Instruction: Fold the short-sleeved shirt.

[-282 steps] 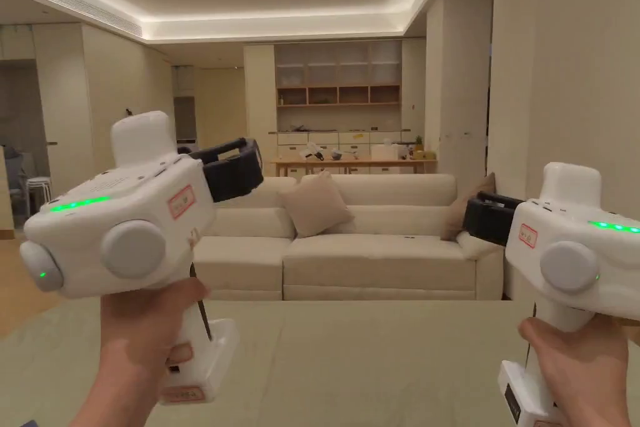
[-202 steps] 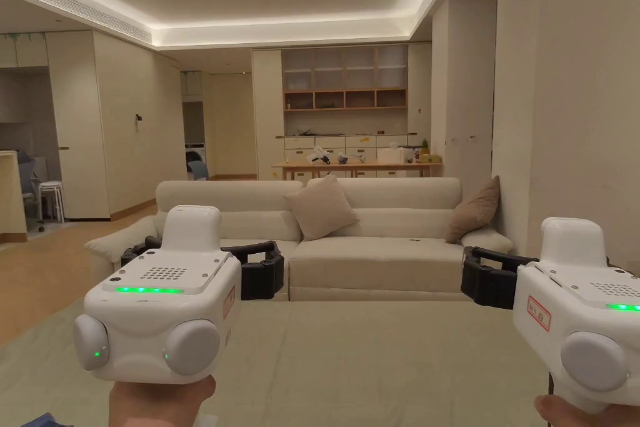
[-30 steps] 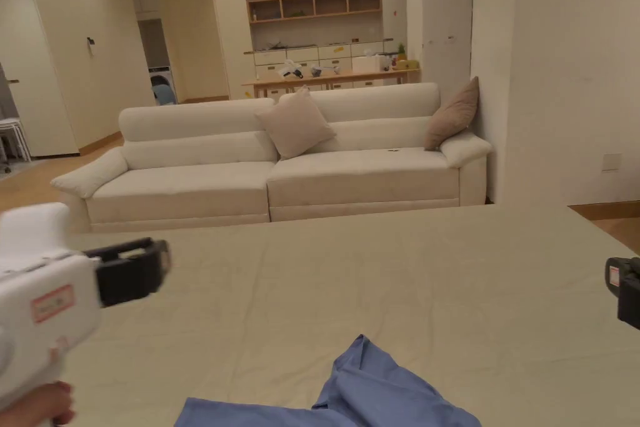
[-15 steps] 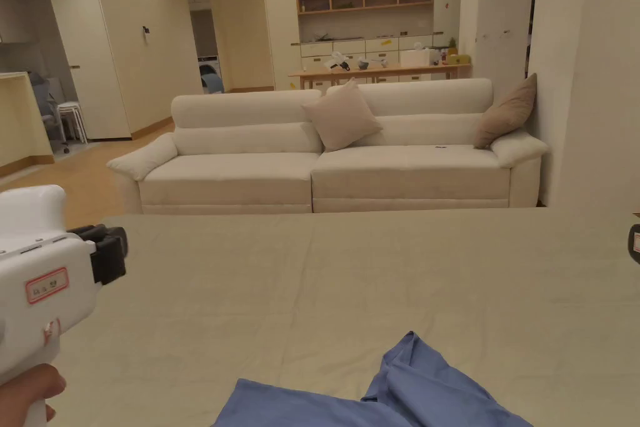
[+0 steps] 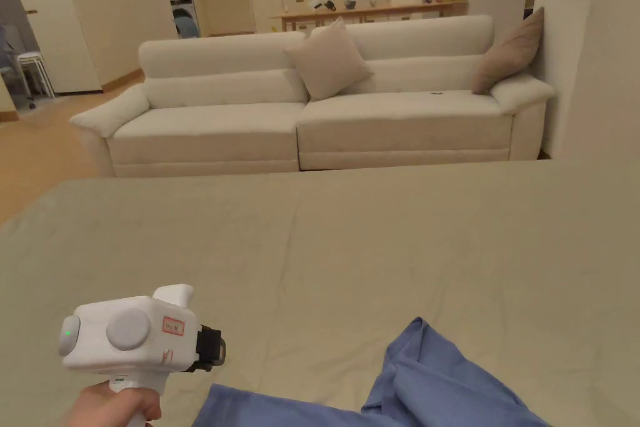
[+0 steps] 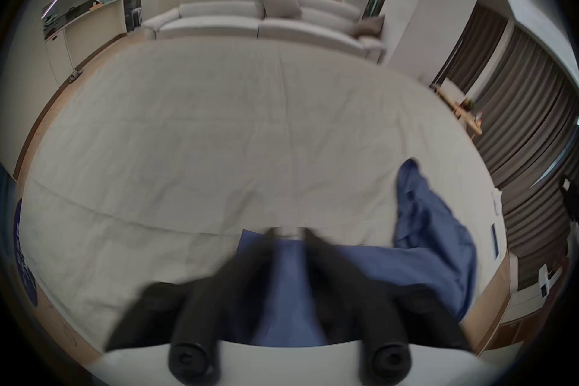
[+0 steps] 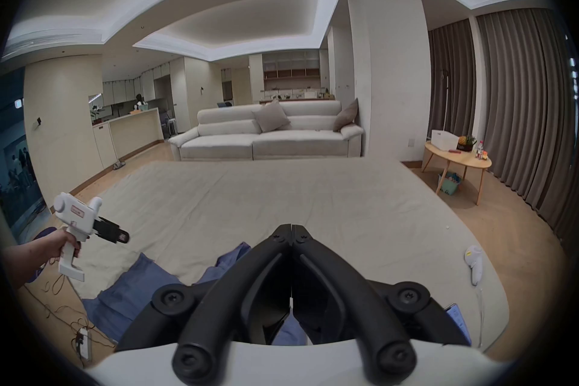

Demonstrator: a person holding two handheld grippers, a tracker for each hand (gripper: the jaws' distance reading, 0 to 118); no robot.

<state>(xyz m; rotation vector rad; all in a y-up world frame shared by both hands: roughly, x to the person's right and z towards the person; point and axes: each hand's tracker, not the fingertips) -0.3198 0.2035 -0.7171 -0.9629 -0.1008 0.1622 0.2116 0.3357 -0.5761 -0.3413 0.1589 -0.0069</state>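
Note:
A blue short-sleeved shirt (image 5: pixel 437 394) lies crumpled on the cloth-covered table (image 5: pixel 350 241), near its front edge. One part of it stands up in a fold (image 6: pixel 416 205). My left gripper (image 5: pixel 219 347) hovers just left of the shirt's near-left corner, held by a hand. Its jaws are blurred in the left gripper view (image 6: pixel 289 236); they stand apart, with the shirt's edge showing between them. My right gripper (image 7: pixel 292 228) is shut on nothing, its tips touching, above the shirt's (image 7: pixel 138 277) right part. The left gripper (image 7: pixel 122 236) shows at the left of that view.
A cream sofa (image 5: pixel 312 115) with cushions stands beyond the table's far edge. A white handheld device (image 7: pixel 474 262) lies at the table's right edge. A round wooden side table (image 7: pixel 457 164) stands by the curtains. Cables and a power strip (image 7: pixel 81 339) lie on the floor, left.
The head camera has tilted down. My left gripper has dropped and moved forward to the shirt's left corner. The right gripper has left the head view.

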